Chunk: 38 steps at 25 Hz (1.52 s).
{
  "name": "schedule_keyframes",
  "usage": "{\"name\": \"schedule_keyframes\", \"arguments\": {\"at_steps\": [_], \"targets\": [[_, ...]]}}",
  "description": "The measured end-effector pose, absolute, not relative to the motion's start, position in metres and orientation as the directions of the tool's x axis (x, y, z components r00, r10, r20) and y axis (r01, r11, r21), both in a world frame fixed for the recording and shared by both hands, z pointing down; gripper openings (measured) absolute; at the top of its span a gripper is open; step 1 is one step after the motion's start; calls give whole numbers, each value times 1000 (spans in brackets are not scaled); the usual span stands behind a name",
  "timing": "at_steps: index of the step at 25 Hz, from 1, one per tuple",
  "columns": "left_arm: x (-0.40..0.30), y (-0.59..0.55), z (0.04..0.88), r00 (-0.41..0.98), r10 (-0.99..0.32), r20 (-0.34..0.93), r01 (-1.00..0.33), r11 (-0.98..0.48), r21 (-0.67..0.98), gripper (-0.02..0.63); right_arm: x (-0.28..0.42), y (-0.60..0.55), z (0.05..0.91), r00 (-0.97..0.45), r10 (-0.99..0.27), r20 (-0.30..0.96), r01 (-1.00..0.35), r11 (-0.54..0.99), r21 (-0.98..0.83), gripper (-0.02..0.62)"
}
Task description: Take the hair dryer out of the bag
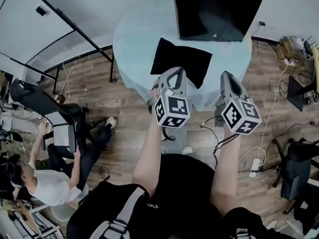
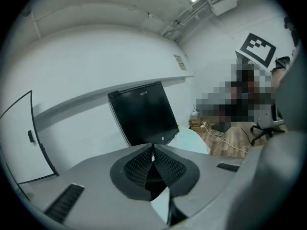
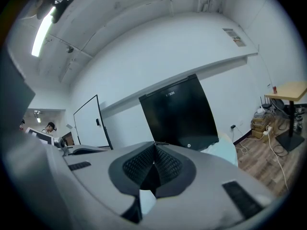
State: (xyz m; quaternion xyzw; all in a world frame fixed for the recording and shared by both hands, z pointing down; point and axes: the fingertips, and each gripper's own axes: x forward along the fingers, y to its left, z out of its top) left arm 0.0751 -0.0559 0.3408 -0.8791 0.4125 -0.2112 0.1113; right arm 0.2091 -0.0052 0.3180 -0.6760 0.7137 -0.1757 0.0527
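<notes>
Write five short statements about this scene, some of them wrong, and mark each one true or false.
1. The black bag lies on the round table. True.
2. The left gripper is clamped on the bag. False: its jaws are together with nothing between them.
3. The right gripper has its jaws wide apart. False: they are shut and empty.
4. A dark screen stands at the table's far side. True.
5. The hair dryer lies out on the table beside the bag. False: no hair dryer is in view.
</notes>
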Motion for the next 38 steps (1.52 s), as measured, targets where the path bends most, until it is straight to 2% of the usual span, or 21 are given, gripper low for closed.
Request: {"name": "schedule_keyframes", "arguments": {"at_steps": [5,9,13,21,25,35,38], "targets": [[84,-92,368,563,-749,349,-641,-662,-389,35,220,-37,343,-60,-977,205,-933,-18,-360,5],[87,-119,400,509,-738,444,-539,-675,-504,79,228,-61,360,-43,-972,232,-922,-51,-385,6],[96,-130,432,515,-674,530,-480,-739,-473,138,232,-79,379,-40,-960,277,-914,-76,-397,6],[102,-163,472,484,-632,606,-417,-775,-475,172,237,-113,412,-32,-936,350,-904,-122,-409,5],[110,-173,489,476,-609,635,-347,-793,-501,187,239,-122,428,-26,-923,383,-897,-147,-417,6],[134,-180,531,478,-468,743,-130,-875,-467,299,253,-138,454,33,-906,422,-871,-233,-433,6],[137,-180,541,460,-439,772,-55,-882,-469,302,254,-143,462,41,-901,433,-861,-251,-442,6]]}}
